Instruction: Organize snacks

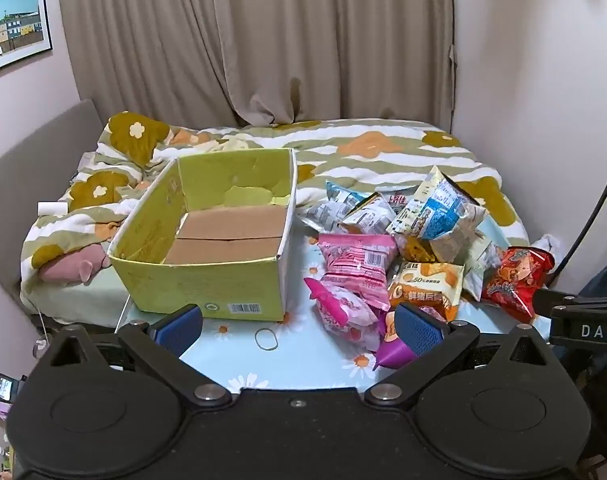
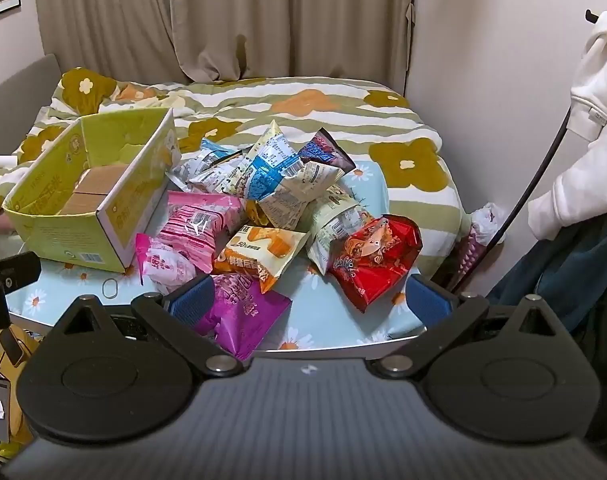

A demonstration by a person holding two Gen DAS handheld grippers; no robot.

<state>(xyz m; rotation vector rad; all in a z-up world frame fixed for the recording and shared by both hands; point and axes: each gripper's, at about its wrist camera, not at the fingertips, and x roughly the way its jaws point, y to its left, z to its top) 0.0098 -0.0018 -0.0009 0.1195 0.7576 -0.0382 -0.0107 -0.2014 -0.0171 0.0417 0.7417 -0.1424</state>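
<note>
An open yellow-green cardboard box (image 1: 207,280) (image 2: 115,220) stands empty on the left of a small table with a light-blue daisy cloth (image 1: 239,344) (image 2: 335,320). To its right lies a pile of snack bags: pink ones (image 1: 359,264) (image 2: 195,220), an orange one (image 1: 427,284) (image 2: 259,252), a red one (image 1: 515,276) (image 2: 375,260), a purple one (image 2: 239,312), and white-and-blue ones (image 1: 435,208) (image 2: 271,168). My left gripper (image 1: 299,326) is open and empty, low in front of the box and the pink bags. My right gripper (image 2: 309,300) is open and empty, in front of the purple and red bags.
A rubber band (image 1: 266,338) (image 2: 110,289) lies on the cloth near the box. Behind the table is a bed with a flowered quilt (image 1: 383,148) and curtains (image 1: 303,40). A dark cable (image 2: 519,208) and a white garment (image 2: 583,120) hang at the right.
</note>
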